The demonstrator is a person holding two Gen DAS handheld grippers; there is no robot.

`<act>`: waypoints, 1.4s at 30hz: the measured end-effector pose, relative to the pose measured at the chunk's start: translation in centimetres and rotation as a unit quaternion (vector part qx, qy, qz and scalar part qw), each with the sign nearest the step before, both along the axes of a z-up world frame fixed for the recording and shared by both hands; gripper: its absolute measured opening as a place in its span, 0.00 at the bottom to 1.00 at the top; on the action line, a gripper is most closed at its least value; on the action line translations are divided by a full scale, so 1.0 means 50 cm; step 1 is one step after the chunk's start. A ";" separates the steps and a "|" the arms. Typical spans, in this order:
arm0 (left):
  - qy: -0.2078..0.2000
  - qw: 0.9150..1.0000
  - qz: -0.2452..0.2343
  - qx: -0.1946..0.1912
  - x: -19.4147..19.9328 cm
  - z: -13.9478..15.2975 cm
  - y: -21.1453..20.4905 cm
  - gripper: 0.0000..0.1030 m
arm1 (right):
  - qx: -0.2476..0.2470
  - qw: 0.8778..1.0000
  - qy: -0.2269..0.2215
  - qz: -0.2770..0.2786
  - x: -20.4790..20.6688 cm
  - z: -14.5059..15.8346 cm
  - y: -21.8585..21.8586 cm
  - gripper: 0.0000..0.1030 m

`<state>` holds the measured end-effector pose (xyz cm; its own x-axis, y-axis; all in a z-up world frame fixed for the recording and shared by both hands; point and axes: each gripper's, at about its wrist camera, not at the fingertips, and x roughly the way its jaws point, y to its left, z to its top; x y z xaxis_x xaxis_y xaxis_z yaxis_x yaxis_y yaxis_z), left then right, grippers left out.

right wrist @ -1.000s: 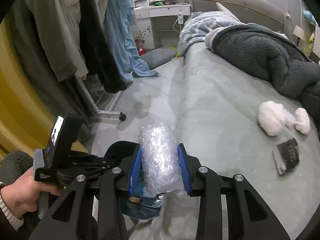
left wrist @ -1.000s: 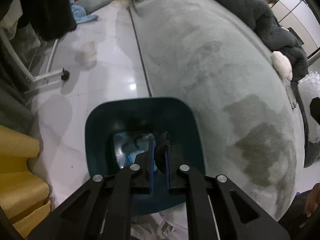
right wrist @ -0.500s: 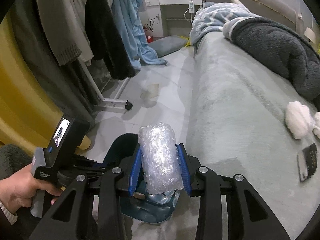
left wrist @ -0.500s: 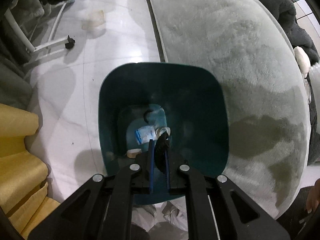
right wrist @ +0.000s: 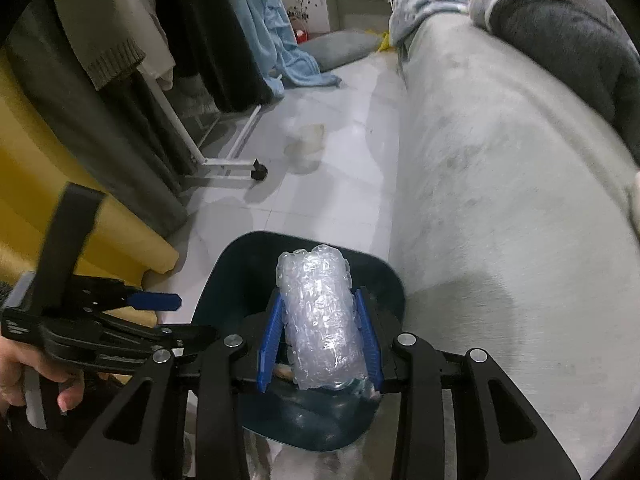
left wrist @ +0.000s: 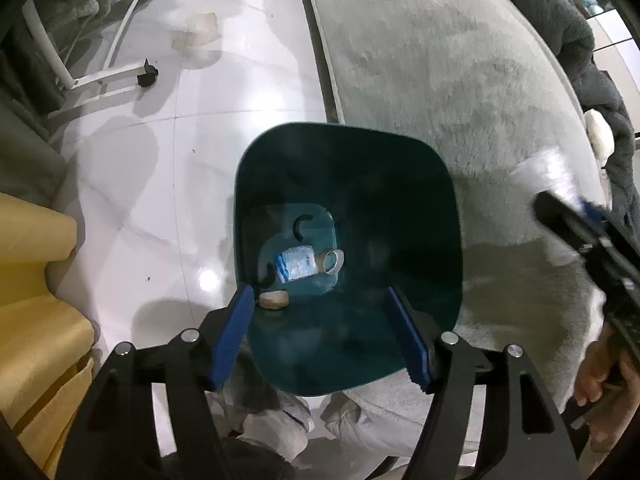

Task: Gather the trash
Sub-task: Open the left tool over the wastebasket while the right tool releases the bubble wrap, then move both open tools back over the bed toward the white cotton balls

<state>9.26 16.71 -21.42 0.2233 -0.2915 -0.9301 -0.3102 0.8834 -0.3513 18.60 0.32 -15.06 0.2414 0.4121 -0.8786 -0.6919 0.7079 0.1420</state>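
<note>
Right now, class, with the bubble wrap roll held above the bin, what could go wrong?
1. The bubble wrap roll sticks out beyond the right hand-held gripper and over the far part of the teal bin; released carelessly, it might catch the rim and drop onto the floor.
2. The left hand-held gripper hangs open over the bin's mouth, so the two could collide.

Left gripper [left wrist: 320, 320] agape, right gripper [right wrist: 319, 340] clamped.
</note>
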 end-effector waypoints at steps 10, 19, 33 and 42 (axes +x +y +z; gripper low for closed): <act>-0.029 0.999 0.000 0.020 -0.009 0.026 0.026 0.80 | -0.035 0.998 0.042 0.000 0.004 -0.082 0.022 0.36; -0.119 0.991 -0.002 0.056 -0.014 0.112 0.025 0.81 | -0.069 0.995 0.072 0.005 -0.009 -0.126 0.031 0.36; -0.328 0.932 -0.035 0.149 -0.043 0.330 -0.080 0.82 | -0.044 0.998 0.051 0.015 -0.023 -0.034 0.013 0.72; -0.417 0.899 -0.052 0.126 -0.043 0.413 -0.166 0.92 | -0.006 1.000 0.000 -0.003 -0.001 0.058 -0.075 0.81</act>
